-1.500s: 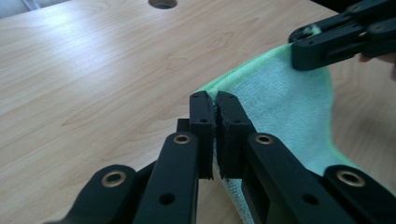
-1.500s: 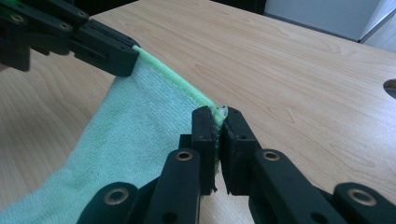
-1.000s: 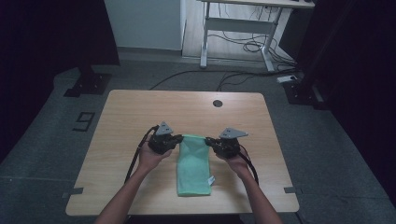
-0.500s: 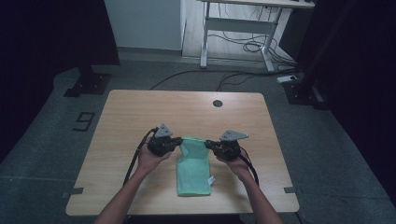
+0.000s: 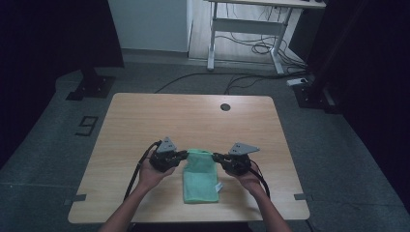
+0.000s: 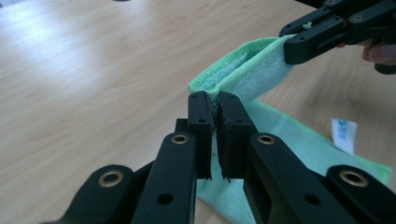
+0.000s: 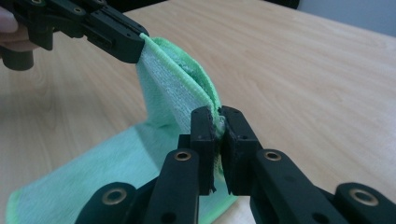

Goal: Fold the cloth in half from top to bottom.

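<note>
A green microfibre cloth [image 5: 199, 182] lies near the front of the wooden table [image 5: 193, 121]. Its far edge is lifted off the surface and held at both corners. My left gripper [image 5: 183, 154] is shut on the left corner, and in the left gripper view its jaws [image 6: 215, 105] pinch the folded hem of the cloth [image 6: 254, 70]. My right gripper [image 5: 215, 156] is shut on the right corner, its jaws [image 7: 218, 116] clamping the cloth [image 7: 170, 88]. The raised edge hangs between the two grippers. A white label [image 6: 343, 134] sticks out of the cloth's side.
A round cable hole [image 5: 225, 107] sits near the table's far edge. Bare wood [image 5: 145, 121] stretches beyond and to both sides of the cloth. A desk frame with cables [image 5: 251, 43] stands on the floor behind the table.
Both grippers have moved toward the person's side of the table, bringing the cloth's lifted far edge with them. The jaws stayed shut on the corners.
</note>
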A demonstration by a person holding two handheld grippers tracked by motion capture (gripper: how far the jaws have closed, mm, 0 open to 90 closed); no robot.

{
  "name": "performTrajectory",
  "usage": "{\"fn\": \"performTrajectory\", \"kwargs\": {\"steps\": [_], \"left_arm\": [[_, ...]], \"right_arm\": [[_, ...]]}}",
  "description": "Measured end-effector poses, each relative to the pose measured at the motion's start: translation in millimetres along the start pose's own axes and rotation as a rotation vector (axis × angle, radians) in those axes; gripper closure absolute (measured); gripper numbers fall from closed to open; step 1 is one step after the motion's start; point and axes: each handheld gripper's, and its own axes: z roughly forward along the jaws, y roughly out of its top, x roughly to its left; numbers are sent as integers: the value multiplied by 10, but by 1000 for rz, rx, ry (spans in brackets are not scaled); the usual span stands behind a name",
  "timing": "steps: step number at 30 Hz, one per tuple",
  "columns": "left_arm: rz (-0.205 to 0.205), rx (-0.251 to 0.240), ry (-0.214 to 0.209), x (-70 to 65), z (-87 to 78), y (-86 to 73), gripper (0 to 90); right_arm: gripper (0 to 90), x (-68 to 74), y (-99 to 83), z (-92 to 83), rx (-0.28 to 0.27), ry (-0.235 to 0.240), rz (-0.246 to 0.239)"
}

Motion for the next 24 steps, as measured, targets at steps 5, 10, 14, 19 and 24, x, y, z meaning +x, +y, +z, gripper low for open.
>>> {"fn": "performTrajectory", "kwargs": {"steps": [5, 10, 14, 19, 24], "left_arm": [[-10, 11, -17, -116, -41, -138, 845], [-8, 39, -39, -256, -60, -306, 842], [4, 77, -51, -358, -17, -429, 838], [17, 118, -54, -430, 45, -512, 834], [43, 180, -18, -454, 174, -573, 832]], "right_arm": [[836, 93, -91, -45, 8, 23, 4], [836, 225, -241, -79, 43, 55, -6], [835, 318, -377, -84, 86, 75, -7], [831, 389, -479, -55, 134, 98, -7], [824, 432, -506, 13, 188, 102, -28]]}}
